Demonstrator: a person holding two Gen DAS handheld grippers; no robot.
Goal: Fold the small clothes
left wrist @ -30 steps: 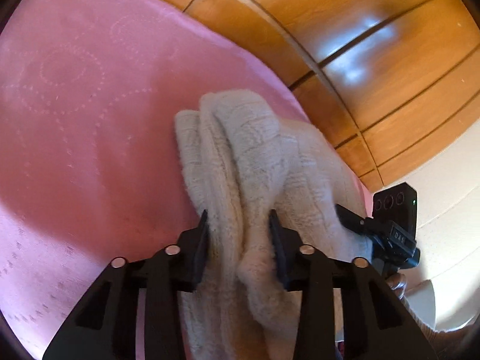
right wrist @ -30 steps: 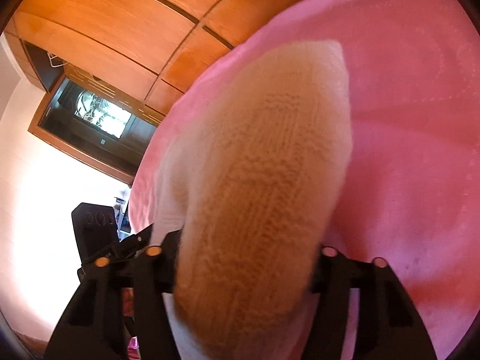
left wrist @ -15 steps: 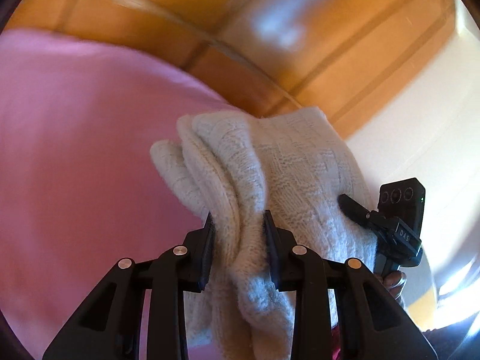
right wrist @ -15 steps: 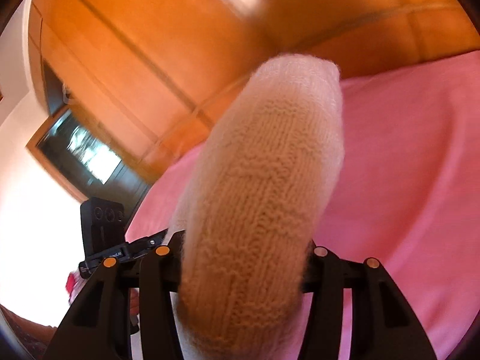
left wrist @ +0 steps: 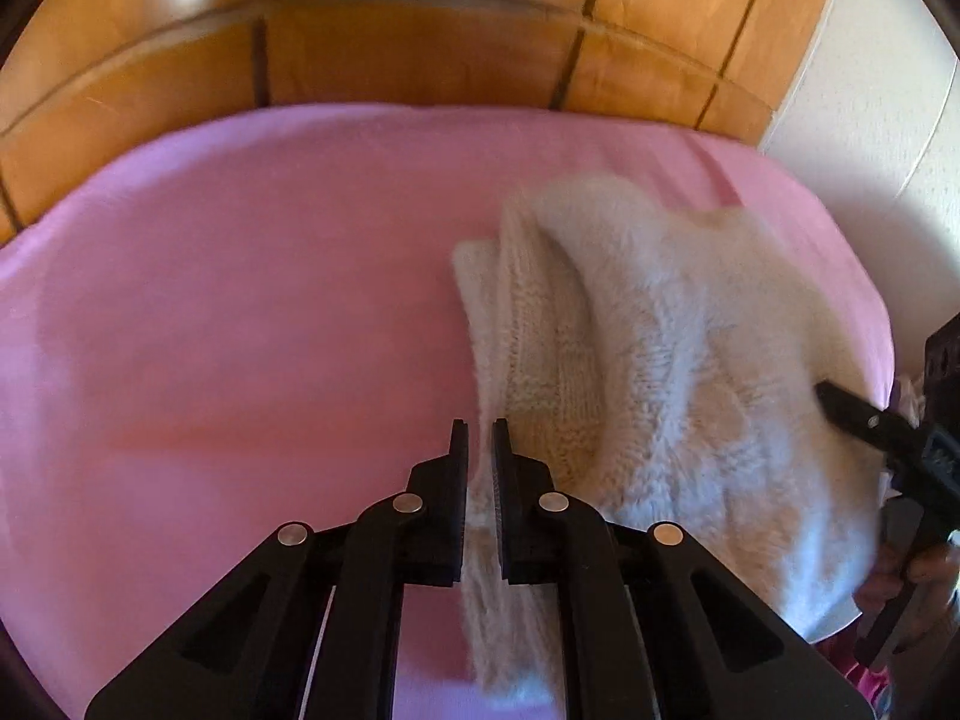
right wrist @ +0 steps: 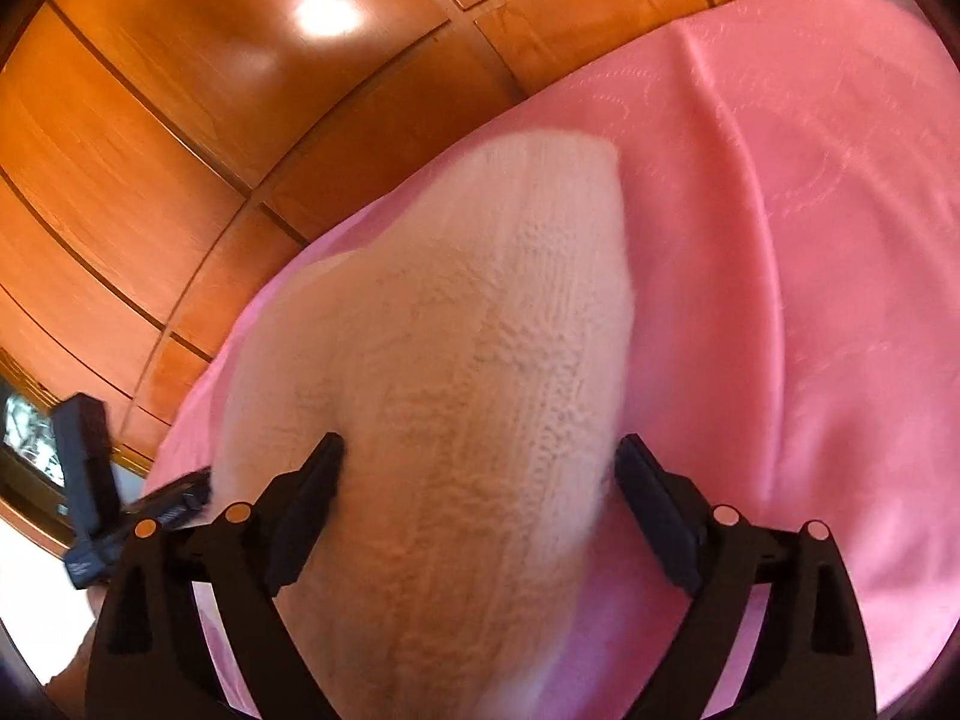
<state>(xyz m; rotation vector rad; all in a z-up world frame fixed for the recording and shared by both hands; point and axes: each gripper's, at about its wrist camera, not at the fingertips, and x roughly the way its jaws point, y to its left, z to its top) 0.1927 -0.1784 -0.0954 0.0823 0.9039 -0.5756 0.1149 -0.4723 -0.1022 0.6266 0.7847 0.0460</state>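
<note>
Cream knit garment (left wrist: 678,360) lay bunched on the pink bed cover (left wrist: 240,300), toward the cover's right side in the left wrist view, its thick fuzzy folds rising in a rounded hump. A thin strip of the knit ran out from the hump's left edge and passed between the jaws of the left gripper (left wrist: 479,438). Those jaws were closing, nearly together, with the thin strip pinched between the pads.

In the right wrist view the same garment (right wrist: 480,372) filled the middle as a long rounded roll, resting on the cover (right wrist: 810,270). The right gripper (right wrist: 480,462) straddled the roll's near end. Its jaws were opening and stood wide apart; the left pad lay against the knit and the right pad stood just beside its edge, and neither appeared to press in.

From the left wrist view, the right gripper (left wrist: 888,426) appeared at the garment's far right edge, a finger tip lying against the fuzz, with a person's hand (left wrist: 906,582) below it.

Beyond the garment and the bed cover, glossy wooden panels (left wrist: 420,48) rose behind the bed, and a pale wall (left wrist: 870,90) stood to the right of the panels.
</note>
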